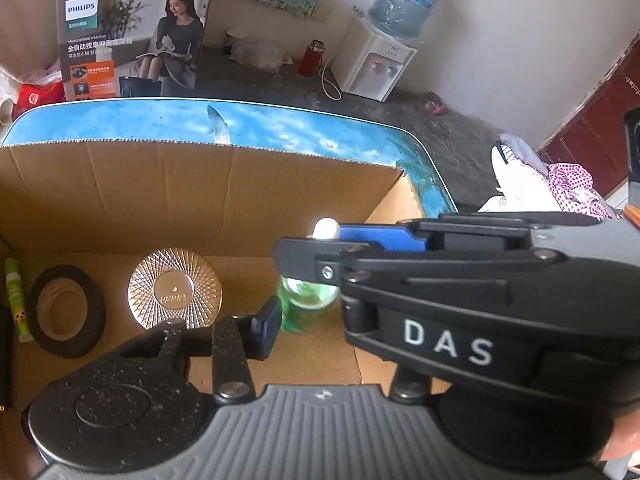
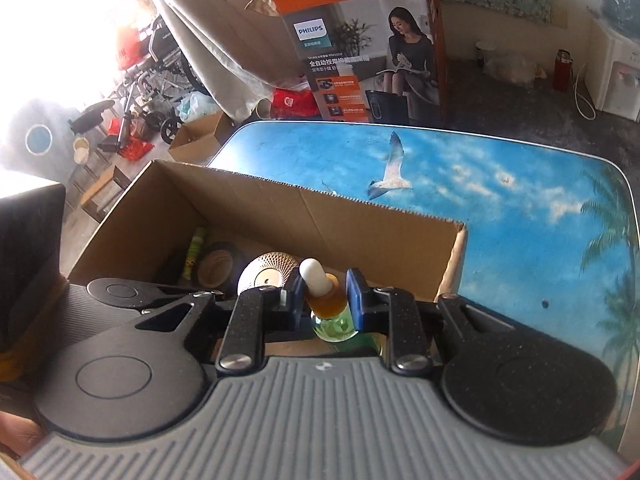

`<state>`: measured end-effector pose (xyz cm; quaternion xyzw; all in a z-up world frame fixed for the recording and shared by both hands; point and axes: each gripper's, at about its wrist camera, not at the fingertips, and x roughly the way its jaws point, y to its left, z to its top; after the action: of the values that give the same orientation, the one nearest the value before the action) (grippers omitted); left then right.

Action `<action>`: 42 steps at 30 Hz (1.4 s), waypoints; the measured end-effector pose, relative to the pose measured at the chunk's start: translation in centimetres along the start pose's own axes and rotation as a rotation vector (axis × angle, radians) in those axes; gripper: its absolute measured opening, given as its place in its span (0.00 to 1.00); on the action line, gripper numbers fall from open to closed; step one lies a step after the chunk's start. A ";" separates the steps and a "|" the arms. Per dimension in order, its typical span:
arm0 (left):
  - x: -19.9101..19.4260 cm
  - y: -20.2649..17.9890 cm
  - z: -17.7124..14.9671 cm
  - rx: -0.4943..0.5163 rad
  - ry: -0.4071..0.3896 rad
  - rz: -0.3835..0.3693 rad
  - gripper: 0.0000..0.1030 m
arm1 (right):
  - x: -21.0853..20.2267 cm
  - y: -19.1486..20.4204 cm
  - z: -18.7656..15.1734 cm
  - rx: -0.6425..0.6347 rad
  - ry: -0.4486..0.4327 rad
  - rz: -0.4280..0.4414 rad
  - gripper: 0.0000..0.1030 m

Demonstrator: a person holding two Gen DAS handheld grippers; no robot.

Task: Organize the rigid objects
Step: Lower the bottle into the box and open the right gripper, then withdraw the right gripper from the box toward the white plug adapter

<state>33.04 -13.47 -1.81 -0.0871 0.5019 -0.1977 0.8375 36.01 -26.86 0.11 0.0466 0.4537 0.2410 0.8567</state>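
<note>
grey ribbed housing fills the bottom of both wrist views; beyond it in the right wrist view the right gripper (image 2: pixel 324 300) is clamped on a dropper bottle (image 2: pixel 326 306), its blue pads pressing either side of the amber neck, white bulb upright above them and green glass body below; the bottle hangs over the open cardboard box (image 2: pixel 260 204), near its right end; in the left wrist view the same bottle (image 1: pixel 306 296) shows green beneath the right gripper's (image 1: pixel 320 240) black finger, which crosses the frame from the right; the left gripper (image 1: pixel 280 320) shows only one blue-padded finger, just beside the bottle and seemingly not touching it; its other finger is hidden, so its jaws read as parted with nothing gripped; on the box floor lie a round gold patterned disc (image 1: pixel 175 294), a black tape roll (image 1: pixel 66 316) left of it, and a green tube (image 1: pixel 16 300) by the left wall; the box sits on a table (image 2: pixel 520 208) printed with sky, a seagull and palms.
</note>
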 end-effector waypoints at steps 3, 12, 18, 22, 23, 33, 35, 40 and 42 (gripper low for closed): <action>-0.1 -0.1 -0.1 -0.005 0.002 0.003 0.52 | -0.1 0.4 0.0 -0.021 0.007 -0.017 0.23; -2.7 -0.8 -0.6 0.005 -0.056 0.022 0.69 | -1.6 1.2 0.0 -0.016 -0.014 -0.034 0.34; -7.5 -2.3 -3.0 0.083 -0.132 0.047 0.79 | -7.3 3.2 -2.1 0.034 -0.155 -0.014 0.54; -11.0 -3.1 -5.8 0.141 -0.171 0.045 0.82 | -12.4 5.4 -5.4 0.056 -0.283 -0.044 0.79; -12.0 -3.2 -6.5 0.153 -0.180 0.042 0.85 | -13.5 5.9 -6.3 0.060 -0.312 -0.051 0.81; -19.4 -2.8 -15.5 0.264 -0.259 0.071 0.94 | -19.7 9.9 -16.1 0.133 -0.416 -0.027 0.91; -20.2 -1.9 -16.9 0.256 -0.258 0.068 0.95 | -20.0 10.7 -17.9 0.147 -0.414 -0.012 0.92; -21.1 1.1 -20.3 0.196 -0.246 0.111 0.96 | -19.8 11.9 -21.4 0.185 -0.388 0.005 0.96; -21.0 2.3 -21.4 0.172 -0.233 0.134 0.96 | -19.2 12.1 -22.5 0.198 -0.359 0.024 0.97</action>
<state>6.06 -1.42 4.02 -0.0038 0.3873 -0.1724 0.9057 4.50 -28.02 5.10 0.1782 0.3145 0.1932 0.9121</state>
